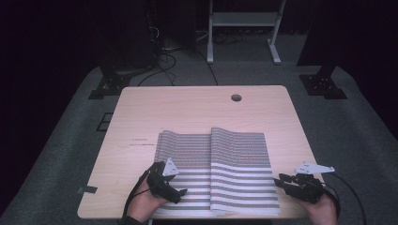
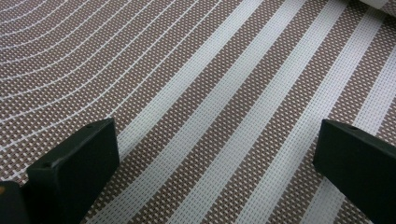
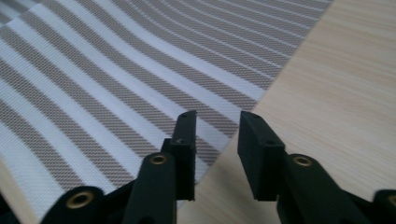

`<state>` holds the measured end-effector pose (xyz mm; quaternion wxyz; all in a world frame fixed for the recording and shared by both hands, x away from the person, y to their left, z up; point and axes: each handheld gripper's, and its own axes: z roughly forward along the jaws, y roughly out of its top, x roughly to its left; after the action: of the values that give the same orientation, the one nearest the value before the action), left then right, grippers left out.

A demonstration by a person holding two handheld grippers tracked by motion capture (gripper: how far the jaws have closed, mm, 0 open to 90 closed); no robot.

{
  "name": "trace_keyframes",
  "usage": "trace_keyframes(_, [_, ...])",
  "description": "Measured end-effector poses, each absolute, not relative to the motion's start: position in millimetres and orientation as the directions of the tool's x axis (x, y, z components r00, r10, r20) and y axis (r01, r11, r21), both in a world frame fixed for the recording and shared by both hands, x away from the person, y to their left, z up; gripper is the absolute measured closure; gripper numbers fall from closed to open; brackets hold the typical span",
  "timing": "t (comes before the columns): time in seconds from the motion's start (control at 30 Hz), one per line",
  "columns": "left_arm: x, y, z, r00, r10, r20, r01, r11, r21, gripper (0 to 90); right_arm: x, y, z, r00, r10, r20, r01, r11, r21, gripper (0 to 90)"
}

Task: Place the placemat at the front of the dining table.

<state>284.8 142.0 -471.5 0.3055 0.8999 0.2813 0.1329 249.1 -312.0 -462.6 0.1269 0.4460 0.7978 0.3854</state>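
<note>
Two black handheld grippers work at the near edge of a light wooden table [image 1: 141, 112], where a brown-and-white striped woven placemat [image 1: 234, 159] lies, its middle raised in a soft fold running away from the person. At the left, the left gripper [image 1: 180, 191] rests over the mat's near left corner, angled inward across the stripes; the left hand [image 1: 145, 202] comes up from the bottom edge with the wrist low. In the left gripper view its jaws stand wide apart, with only flat weave between them and nothing pinched. At the right, the right gripper [image 1: 278, 180] sits just beside the mat's right edge, pointing left toward it, held by the right hand [image 1: 323, 211] at the table's near right corner. In the right gripper view its jaws stand narrowly apart with bare gap between them, hovering above the mat's edge where it meets the wood. No readable writing appears anywhere.
</note>
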Motion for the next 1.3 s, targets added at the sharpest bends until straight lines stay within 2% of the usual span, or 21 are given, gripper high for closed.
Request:
trace_keyframes(0.07, [285, 142, -472, 0.806, 0.588, 0.065, 0.427, -0.654, 0.624, 0.0, 248, -306, -465, -0.602, 0.784, 0.153, 0.612, 0.330, 0.719, 77.8])
trace_keyframes(0.17, [285, 143, -472, 0.805, 0.591, 0.063, 0.428, -0.650, 0.628, 0.0, 247, -298, -468, -0.640, 0.752, 0.155, 0.604, 0.369, 0.706, 85.5])
trace_keyframes(0.33, [285, 143, -472, 0.804, 0.591, 0.061, 0.429, -0.648, 0.629, 0.0, 247, -289, -472, -0.673, 0.730, 0.117, 0.593, 0.438, 0.675, 89.5])
trace_keyframes(0.6, [285, 143, -472, 0.803, 0.593, 0.057, 0.433, -0.646, 0.628, 0.0, 256, -290, -473, -0.676, 0.730, 0.095, 0.583, 0.452, 0.675, 89.8])
trace_keyframes(1.3, [285, 143, -472, 0.803, 0.593, 0.056, 0.435, -0.648, 0.625, 0.0, 322, -301, -471, -0.619, 0.786, 0.005, 0.583, 0.455, 0.673, 89.3])
